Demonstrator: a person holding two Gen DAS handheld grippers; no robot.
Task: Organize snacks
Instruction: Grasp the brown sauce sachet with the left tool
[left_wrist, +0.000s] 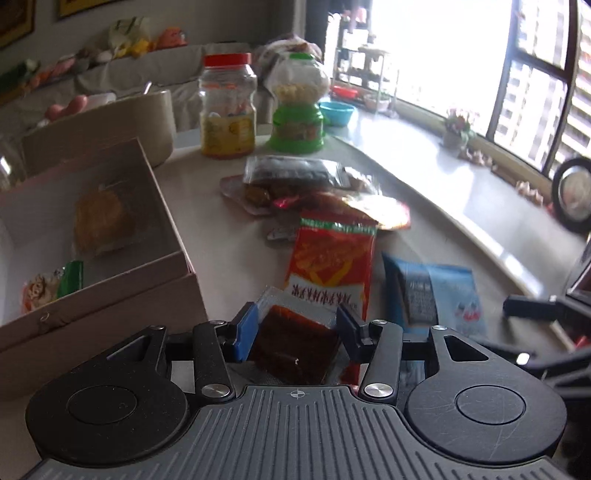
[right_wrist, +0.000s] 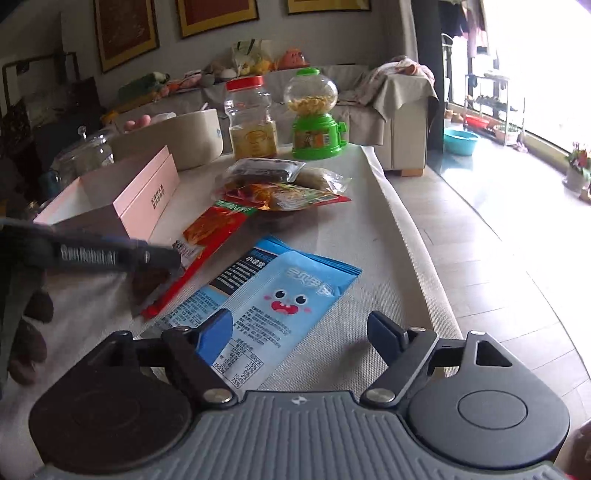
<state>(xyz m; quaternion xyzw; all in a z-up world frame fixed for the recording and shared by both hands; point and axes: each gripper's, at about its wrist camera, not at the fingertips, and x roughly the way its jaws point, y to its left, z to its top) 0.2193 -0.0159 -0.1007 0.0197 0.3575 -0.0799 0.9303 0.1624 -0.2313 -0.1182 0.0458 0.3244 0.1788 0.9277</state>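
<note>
Living-room setup, beige cloth table (right_wrist: 388, 229) with a sofa behind it. Left gripper (left_wrist: 295, 328) is clamped on a small dark-red snack packet (left_wrist: 295, 343), which looks lifted just off the cloth (a bit blurry, so not certain). Past it at 12 o'clock lies the long red snack bag (left_wrist: 330, 266), with the blue pouch (left_wrist: 436, 291) at 2 o'clock and the open pink box (left_wrist: 122, 266) at 10 o'clock, two snacks already inside. Right gripper (right_wrist: 301, 332) is spread wide with nothing in it, hovering over that blue pouch (right_wrist: 266, 295); the heap of packets (right_wrist: 284, 184) sits further out at 12. My read: this is the carry step, so next is swinging the packet toward 10 o'clock over the box wall and releasing it.
</note>
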